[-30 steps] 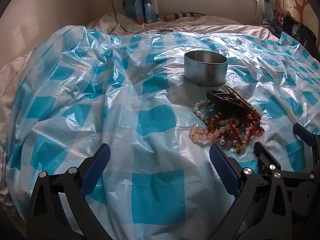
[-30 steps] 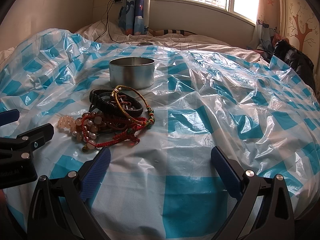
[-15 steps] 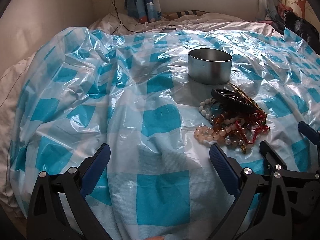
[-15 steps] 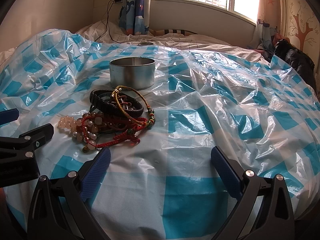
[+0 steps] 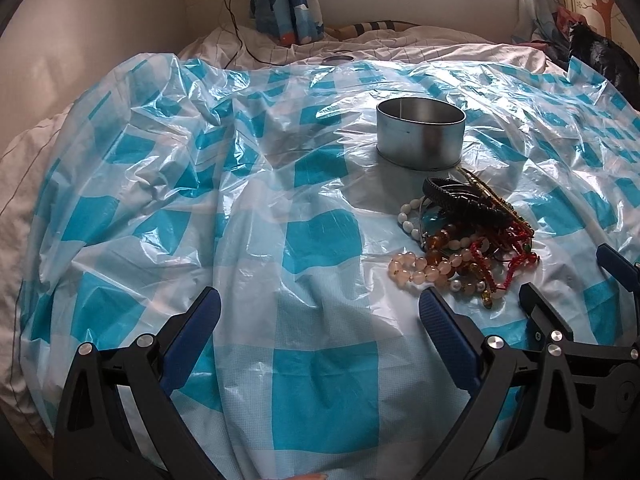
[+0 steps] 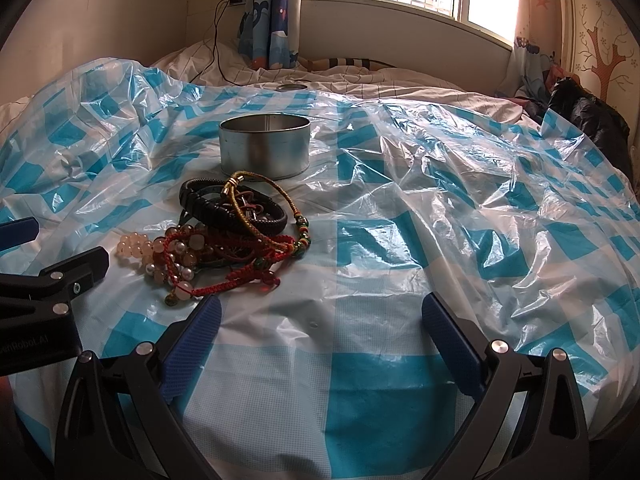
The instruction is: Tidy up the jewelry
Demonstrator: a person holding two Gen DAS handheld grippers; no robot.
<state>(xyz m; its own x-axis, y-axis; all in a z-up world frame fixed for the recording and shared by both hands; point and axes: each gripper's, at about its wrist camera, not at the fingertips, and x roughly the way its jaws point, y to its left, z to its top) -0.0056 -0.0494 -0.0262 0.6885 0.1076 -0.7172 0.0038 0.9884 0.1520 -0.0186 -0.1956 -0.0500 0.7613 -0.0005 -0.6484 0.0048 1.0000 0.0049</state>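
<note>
Bed under a crinkly blue-and-white checked plastic sheet (image 6: 400, 248); tangled bead and cord bracelets (image 6: 224, 236) (round silver metal tin (image 6: 265, 146) behind) lie ahead-left of the right hand-held gripper (image 6: 320, 322), ahead-right of the left hand-held gripper (image 5: 320, 320), both spread apart, empty.

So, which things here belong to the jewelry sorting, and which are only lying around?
For the job:
- pile of bracelets
- round metal tin, open and seemingly empty
- left claw and right claw, both open

Just lying about:
- checked plastic sheet
- small lid
- charger cable
- black bag
</note>
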